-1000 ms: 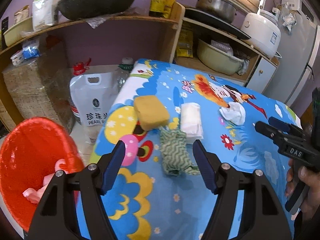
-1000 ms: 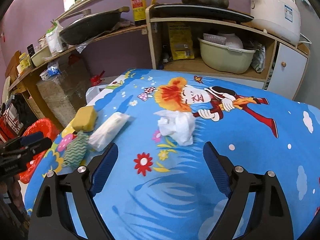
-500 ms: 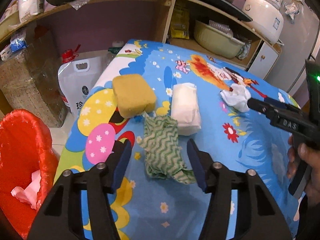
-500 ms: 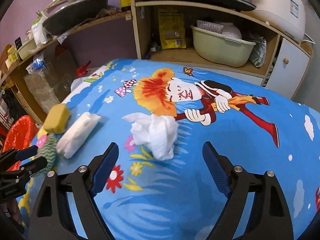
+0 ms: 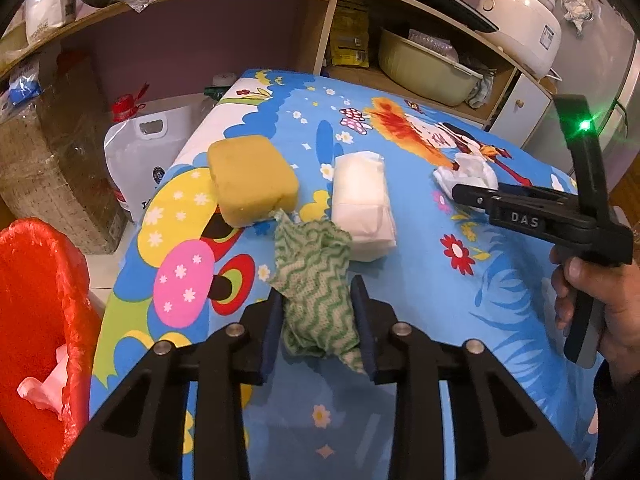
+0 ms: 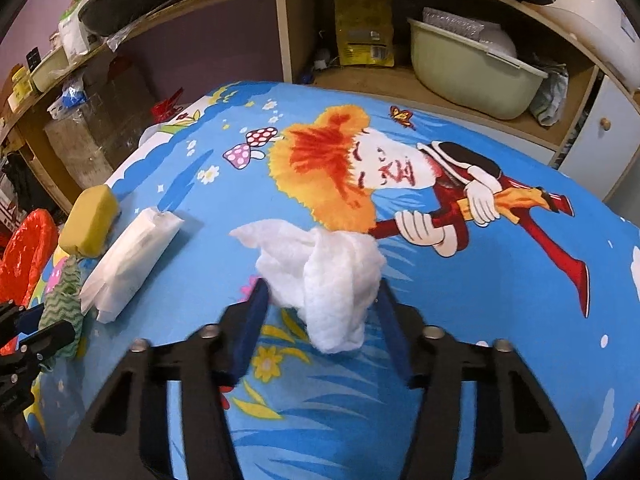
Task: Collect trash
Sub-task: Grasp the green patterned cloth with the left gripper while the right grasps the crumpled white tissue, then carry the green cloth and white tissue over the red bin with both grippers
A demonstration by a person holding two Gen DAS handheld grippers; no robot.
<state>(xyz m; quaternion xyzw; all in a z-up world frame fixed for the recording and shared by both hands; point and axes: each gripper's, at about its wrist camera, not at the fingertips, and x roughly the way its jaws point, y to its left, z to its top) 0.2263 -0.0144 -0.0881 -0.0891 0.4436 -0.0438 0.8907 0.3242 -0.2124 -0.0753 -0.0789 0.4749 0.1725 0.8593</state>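
Note:
A crumpled green-and-white zigzag rag (image 5: pixel 316 280) lies on the blue cartoon tablecloth (image 5: pixel 420 280). My left gripper (image 5: pixel 318 312) straddles it, its pads touching both sides of the rag; it also shows in the right wrist view (image 6: pixel 60 304). A crumpled white tissue (image 6: pixel 320 276) lies further right. My right gripper (image 6: pixel 320 308) is around it, jaws partly closed, pads near its sides; it also shows in the left wrist view (image 5: pixel 460 194). A red-lined bin (image 5: pixel 36 320) stands left of the table, with pink-white scraps inside.
A yellow sponge (image 5: pixel 252 180) and a white tissue pack (image 5: pixel 362 204) lie just beyond the rag. A white rice bag (image 5: pixel 144 152) stands on the floor by the table's left edge. Shelves with a green basin (image 6: pixel 468 68) and pans stand behind the table.
Both grippers moved forward and down onto their items and narrowed: the left around the green rag, the right around the white tissue.

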